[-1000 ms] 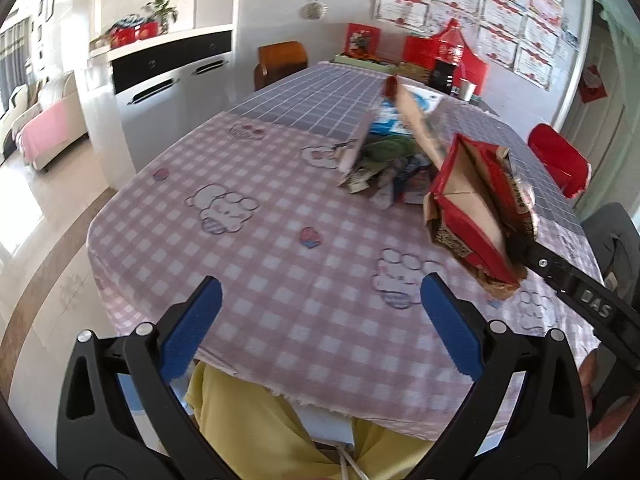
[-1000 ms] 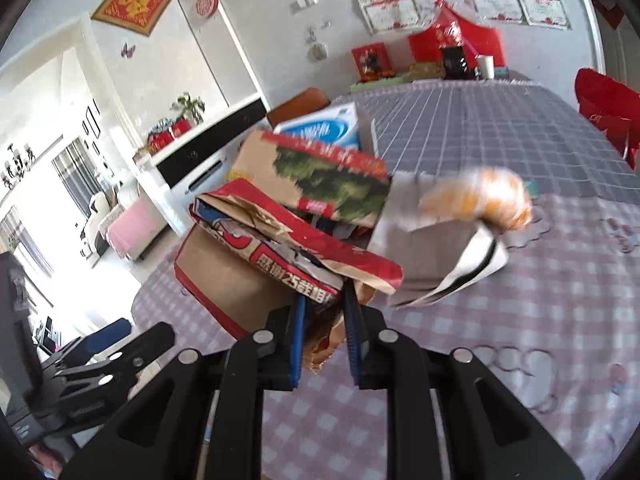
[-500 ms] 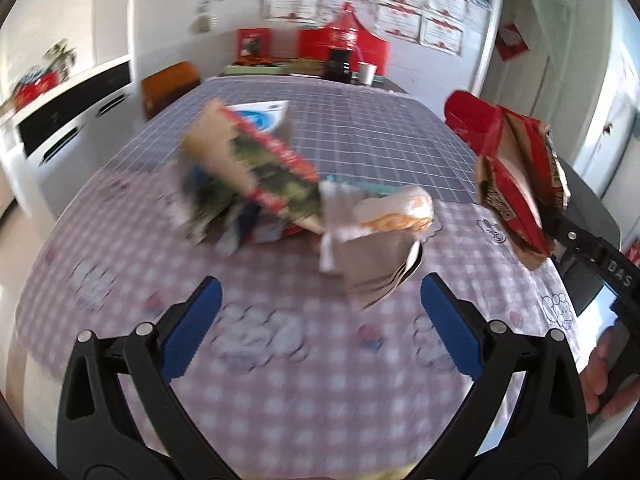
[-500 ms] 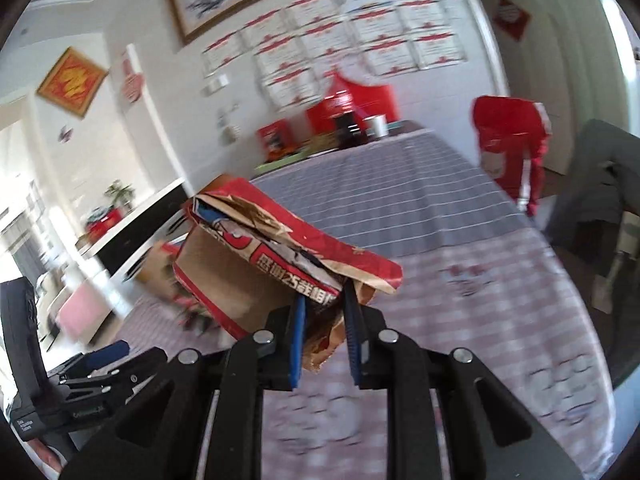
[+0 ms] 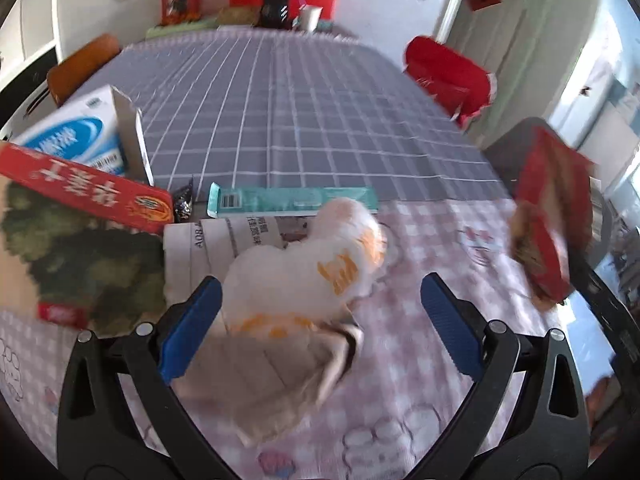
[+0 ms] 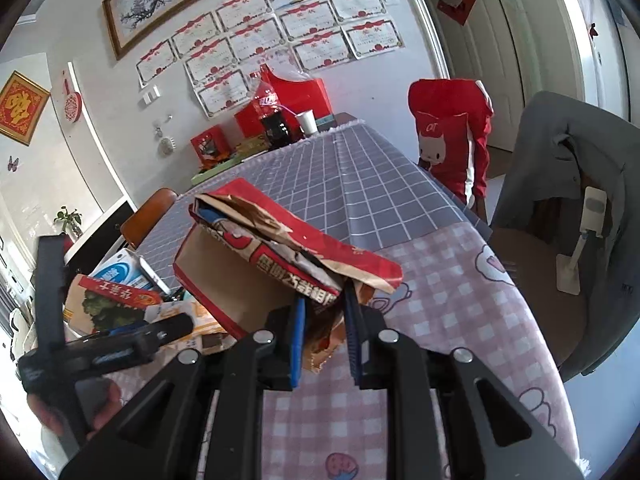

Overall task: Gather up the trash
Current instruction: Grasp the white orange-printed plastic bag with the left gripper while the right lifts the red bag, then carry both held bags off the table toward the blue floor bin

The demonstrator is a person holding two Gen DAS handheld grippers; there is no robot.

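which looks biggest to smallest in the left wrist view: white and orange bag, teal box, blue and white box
1. white and orange bag, though it is nearest the camera
2. blue and white box
3. teal box

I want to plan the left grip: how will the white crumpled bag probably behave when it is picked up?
The white bag looks thin and crumpled, so it will probably be floppy and light. It lies on flat brown paper, which might lift with it. The open left gripper should probably close on a thick fold; a single layer may slip out.
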